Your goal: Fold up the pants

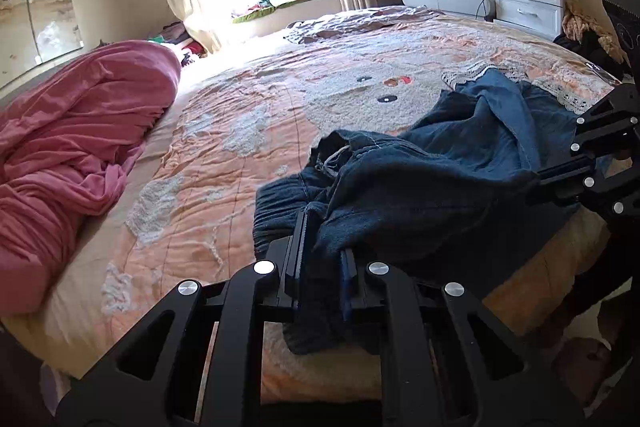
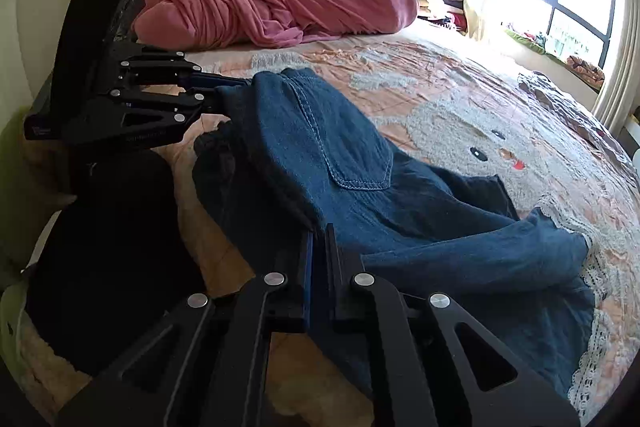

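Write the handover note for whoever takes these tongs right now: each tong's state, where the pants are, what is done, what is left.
Left tongs: shut on the gathered waistband of the dark blue denim pants.
Right tongs: shut on the waist edge of the same pants, near the stitched back pocket.
Pants: held up at the waist between both tongs, legs trailing crumpled on the peach patterned bedspread.
Done: waist gripped on both sides.
Left: spread flat, then every fold.
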